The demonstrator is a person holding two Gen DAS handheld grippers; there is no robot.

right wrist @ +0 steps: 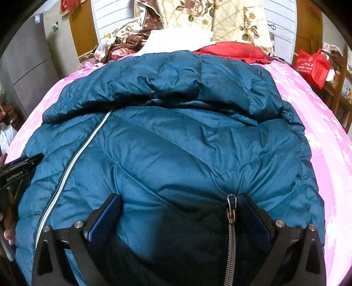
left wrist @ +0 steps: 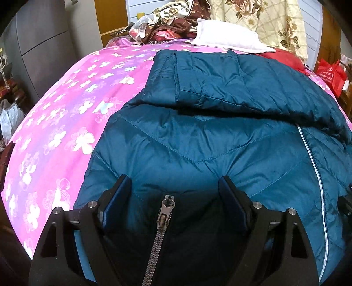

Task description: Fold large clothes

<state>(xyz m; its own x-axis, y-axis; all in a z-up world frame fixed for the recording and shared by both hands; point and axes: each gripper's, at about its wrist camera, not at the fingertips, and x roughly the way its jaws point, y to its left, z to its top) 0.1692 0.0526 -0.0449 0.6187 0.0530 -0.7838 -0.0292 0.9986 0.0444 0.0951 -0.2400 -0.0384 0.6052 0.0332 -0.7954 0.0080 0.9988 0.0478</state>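
Observation:
A teal quilted jacket (left wrist: 198, 140) lies flat on the bed, its sleeves folded across the upper part (right wrist: 187, 88). The white front zipper (right wrist: 72, 162) runs down its middle. My left gripper (left wrist: 174, 179) stands open over the jacket's lower left, its fingers either side of a pocket zipper pull (left wrist: 167, 206); no fabric is pinched. My right gripper (right wrist: 178, 197) is open over the lower right part, with another pocket zipper pull (right wrist: 231, 203) by its right finger. The left gripper (right wrist: 22, 167) also shows at the left edge of the right wrist view.
A pink flowered sheet (left wrist: 66, 123) covers the bed. At its head lie a white pillow (left wrist: 226, 35), a red cushion (right wrist: 233, 49) and a floral quilt (right wrist: 220, 19). A red bag (right wrist: 312, 66) stands right of the bed, a grey wardrobe (left wrist: 44, 39) to the left.

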